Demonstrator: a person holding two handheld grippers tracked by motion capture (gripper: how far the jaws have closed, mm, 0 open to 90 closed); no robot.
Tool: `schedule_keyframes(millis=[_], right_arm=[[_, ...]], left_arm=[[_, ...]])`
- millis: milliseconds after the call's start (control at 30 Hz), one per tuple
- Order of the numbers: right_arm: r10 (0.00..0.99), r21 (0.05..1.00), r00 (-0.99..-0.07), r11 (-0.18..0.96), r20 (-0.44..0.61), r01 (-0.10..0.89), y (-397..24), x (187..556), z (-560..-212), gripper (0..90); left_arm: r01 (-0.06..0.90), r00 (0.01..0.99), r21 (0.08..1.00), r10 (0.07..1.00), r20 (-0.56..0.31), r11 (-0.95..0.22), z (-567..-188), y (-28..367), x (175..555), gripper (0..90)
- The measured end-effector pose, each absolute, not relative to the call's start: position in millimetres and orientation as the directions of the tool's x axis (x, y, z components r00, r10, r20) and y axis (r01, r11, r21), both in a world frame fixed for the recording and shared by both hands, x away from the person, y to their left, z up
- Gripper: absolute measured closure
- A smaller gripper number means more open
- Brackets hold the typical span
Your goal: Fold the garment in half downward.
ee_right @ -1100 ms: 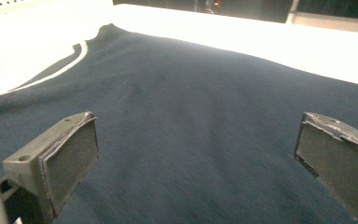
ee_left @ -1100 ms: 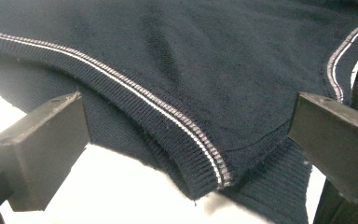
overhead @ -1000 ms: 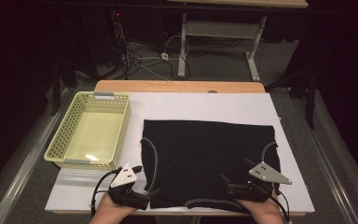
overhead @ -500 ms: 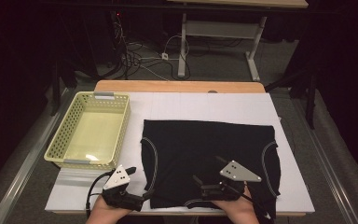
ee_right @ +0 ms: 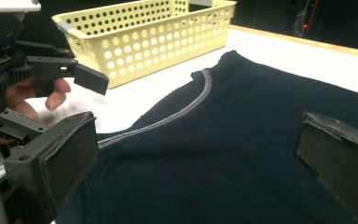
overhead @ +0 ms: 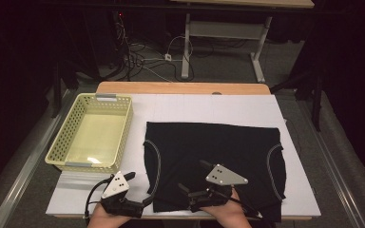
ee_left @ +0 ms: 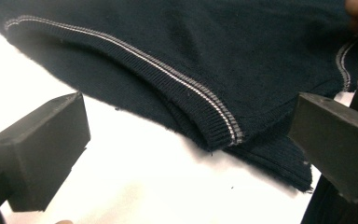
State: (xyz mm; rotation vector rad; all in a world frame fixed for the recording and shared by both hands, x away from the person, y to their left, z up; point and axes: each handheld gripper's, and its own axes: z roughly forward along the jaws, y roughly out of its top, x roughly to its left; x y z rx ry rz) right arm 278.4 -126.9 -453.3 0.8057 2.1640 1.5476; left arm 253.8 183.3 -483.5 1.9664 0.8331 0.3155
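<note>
A black shirt (overhead: 214, 161) lies flat on the white desk (overhead: 209, 109), just right of the yellow basket (overhead: 92, 135). It is soft and light. It will bend, sag and bunch up when lifted, so it likely needs a pinch at two spots. The thick ribbed edge with the pale stitch line (ee_left: 186, 84) looks like a good place to grab, since it is firmer than the thin cloth.

The left tool (overhead: 138, 190) sits at the shirt's near left corner, between the shirt and the basket. Its jaws are wide apart and hold nothing; the folded hem (ee_left: 223, 133) lies just ahead of them. The right tool (overhead: 192, 183) hangs over the shirt's near middle, jaws also wide apart, holding nothing.

The basket is empty and close by. Nothing lies on the shirt. The two tools are near each other and could bump.
</note>
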Motion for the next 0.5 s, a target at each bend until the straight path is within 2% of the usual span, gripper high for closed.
schedule_keyframes(millis=[500], right_arm=[[0.571, 0.934, -0.818, 0.252, 0.067, 0.252, -105, 277, -459, 0.1]], left_arm=[[0.434, 0.721, 0.850, 0.681, -0.130, -0.297, -484, 187, 253, 0.0]])
